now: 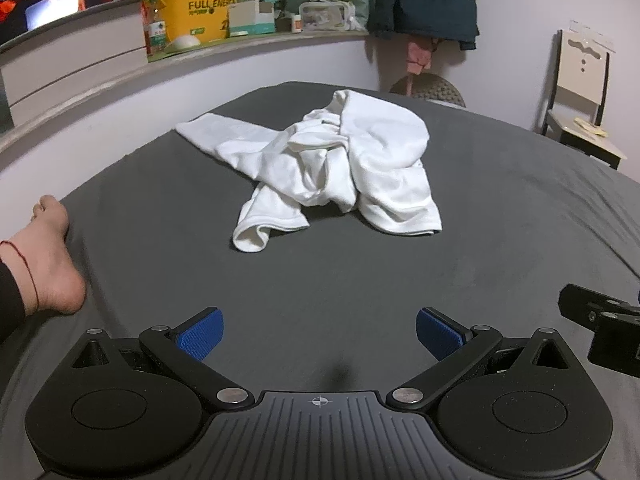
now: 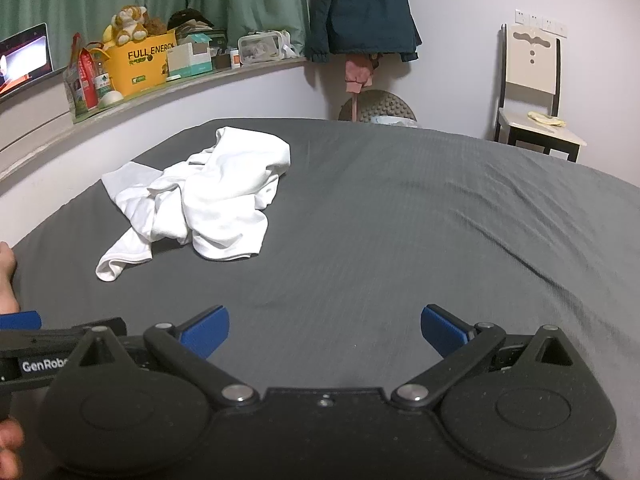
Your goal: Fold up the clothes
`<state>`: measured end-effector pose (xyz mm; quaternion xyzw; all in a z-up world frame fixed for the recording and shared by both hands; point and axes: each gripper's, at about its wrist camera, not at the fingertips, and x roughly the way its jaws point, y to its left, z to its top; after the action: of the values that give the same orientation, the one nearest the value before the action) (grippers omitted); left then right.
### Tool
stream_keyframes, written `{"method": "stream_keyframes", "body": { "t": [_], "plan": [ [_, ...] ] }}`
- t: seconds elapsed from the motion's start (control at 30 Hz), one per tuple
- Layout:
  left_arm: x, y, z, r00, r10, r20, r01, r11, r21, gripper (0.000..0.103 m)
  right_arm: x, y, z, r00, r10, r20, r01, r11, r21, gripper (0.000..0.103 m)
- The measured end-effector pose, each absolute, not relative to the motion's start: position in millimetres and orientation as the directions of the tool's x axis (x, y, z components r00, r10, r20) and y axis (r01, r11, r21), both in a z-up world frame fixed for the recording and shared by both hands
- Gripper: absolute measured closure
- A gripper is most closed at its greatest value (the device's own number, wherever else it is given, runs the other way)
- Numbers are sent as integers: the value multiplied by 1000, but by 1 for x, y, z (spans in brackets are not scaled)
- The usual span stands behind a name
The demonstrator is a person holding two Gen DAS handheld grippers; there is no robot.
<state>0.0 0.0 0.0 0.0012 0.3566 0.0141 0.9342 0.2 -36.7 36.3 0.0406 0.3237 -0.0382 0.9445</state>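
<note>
A crumpled white garment (image 1: 332,168) lies in a heap on the dark grey bed sheet (image 1: 320,280), with one sleeve trailing toward me. In the right wrist view the same garment (image 2: 200,196) sits to the left of centre. My left gripper (image 1: 319,334) hovers over bare sheet well short of the garment, its blue pads wide apart and nothing between them. My right gripper (image 2: 325,330) is also open and empty, over bare sheet (image 2: 400,240) to the right of the garment. The two grippers are side by side.
A person's bare foot (image 1: 48,256) rests on the bed's left edge. A ledge (image 1: 260,38) along the wall carries a yellow box, a plush toy and clutter. A dark jacket (image 2: 360,8) hangs on the wall. A chair (image 2: 532,92) stands beyond the bed at the right.
</note>
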Motion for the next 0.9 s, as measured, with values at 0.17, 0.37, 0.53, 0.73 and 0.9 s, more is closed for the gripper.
{"method": "stream_keyframes", "body": {
  "t": [0.17, 0.37, 0.53, 0.73, 0.9],
  "plan": [
    [0, 0, 0, 747, 29, -664, -29, 1000, 10, 0, 0, -36, 36, 787, -44, -615, 96, 994, 53, 0],
    [0, 0, 0, 749, 30, -662, -34, 999, 7, 0, -2, -39, 31, 792, -48, -609, 93, 995, 43, 0],
    [1, 0, -1, 750, 33, -661, -37, 999, 8, 0, -1, -36, 31, 788, -51, -613, 94, 995, 39, 0],
    [2, -1, -2, 749, 39, -661, -45, 999, 7, 0, 1, -37, 28, 788, -50, -614, 94, 995, 41, 0],
    [2, 1, -1, 752, 44, -658, -55, 998, 4, 0, 0, -37, 28, 789, -51, -613, 95, 995, 40, 0]
  ]
}}
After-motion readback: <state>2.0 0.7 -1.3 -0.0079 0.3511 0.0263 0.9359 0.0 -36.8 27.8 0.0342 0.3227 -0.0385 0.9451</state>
